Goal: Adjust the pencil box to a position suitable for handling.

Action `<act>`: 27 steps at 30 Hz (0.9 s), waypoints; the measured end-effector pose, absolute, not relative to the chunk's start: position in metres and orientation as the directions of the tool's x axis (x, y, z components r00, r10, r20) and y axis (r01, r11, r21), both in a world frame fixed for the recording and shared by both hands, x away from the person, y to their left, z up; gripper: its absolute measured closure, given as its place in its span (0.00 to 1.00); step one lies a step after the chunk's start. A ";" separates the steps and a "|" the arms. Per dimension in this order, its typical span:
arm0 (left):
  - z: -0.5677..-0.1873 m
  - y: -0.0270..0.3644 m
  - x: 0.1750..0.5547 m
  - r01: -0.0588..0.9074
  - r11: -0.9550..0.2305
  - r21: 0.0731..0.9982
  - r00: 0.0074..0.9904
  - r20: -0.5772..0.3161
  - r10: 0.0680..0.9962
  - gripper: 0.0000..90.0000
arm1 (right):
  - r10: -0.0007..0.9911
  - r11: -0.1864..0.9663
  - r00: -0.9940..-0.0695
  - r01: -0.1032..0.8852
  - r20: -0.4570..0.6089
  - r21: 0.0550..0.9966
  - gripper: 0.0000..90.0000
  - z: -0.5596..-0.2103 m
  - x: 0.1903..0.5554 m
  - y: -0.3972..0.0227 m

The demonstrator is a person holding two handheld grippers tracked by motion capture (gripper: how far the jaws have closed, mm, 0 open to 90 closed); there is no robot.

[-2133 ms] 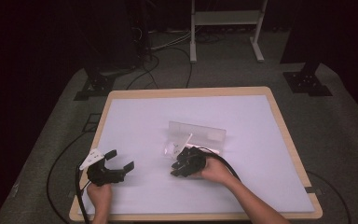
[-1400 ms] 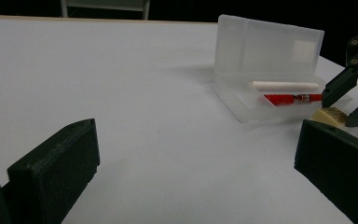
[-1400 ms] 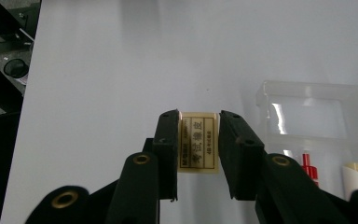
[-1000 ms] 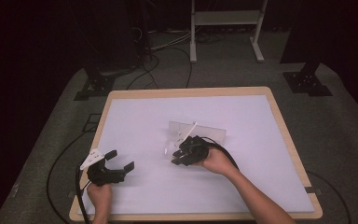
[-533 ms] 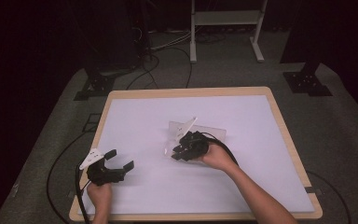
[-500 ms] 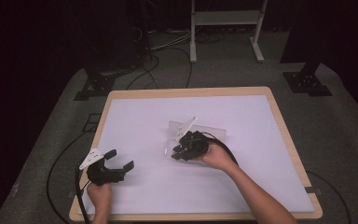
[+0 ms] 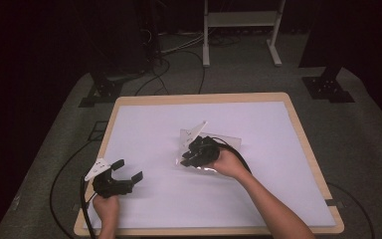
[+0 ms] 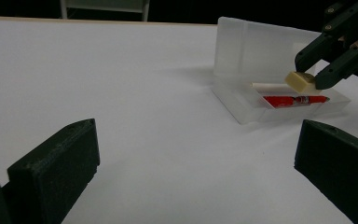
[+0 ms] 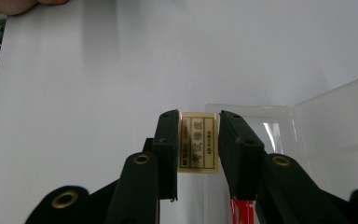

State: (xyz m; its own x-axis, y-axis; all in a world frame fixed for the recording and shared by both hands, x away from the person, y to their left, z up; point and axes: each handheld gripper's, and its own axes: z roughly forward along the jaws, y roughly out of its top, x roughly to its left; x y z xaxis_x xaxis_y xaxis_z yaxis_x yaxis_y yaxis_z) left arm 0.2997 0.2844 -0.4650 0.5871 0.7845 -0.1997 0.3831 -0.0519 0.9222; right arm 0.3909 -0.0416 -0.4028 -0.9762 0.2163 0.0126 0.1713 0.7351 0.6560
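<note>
A clear plastic case point(image 8: 242, 105) lies open at mid-table, its lid point(image 8: 256, 51) standing up behind it. Inside lies a red pen point(image 8: 291, 100). My right gripper point(image 9: 198, 135) is shut on a cream eraser point(image 9: 197, 142) with a printed label, and holds it just above the case's near end point(image 9: 261, 112). From the left gripper view, the eraser point(image 8: 299, 81) hangs over the tray in the right gripper point(image 8: 310, 73). My left gripper point(image 7: 129, 169) rests near the table's front left, jaws wide open with nothing between them. From above, the right gripper point(image 7: 188, 155) covers part of the case point(image 7: 229, 142).
The white tabletop point(image 7: 149, 124) has a wooden rim point(image 7: 204, 98). Cables trail from both grippers over the table's edges. Beyond the table stand dark stands and a white frame point(image 7: 238, 20) on grey carpet.
My right hand has carried the eraser away from the table's front and over the open case, then nearly stopped. The left gripper has stayed in place.
</note>
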 end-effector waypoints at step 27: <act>-0.465 0.285 0.300 0.389 -0.044 0.920 0.585 -0.210 0.784 0.00 | 0.254 0.742 -0.967 0.199 0.006 0.641 0.76 -0.421 0.420 -0.028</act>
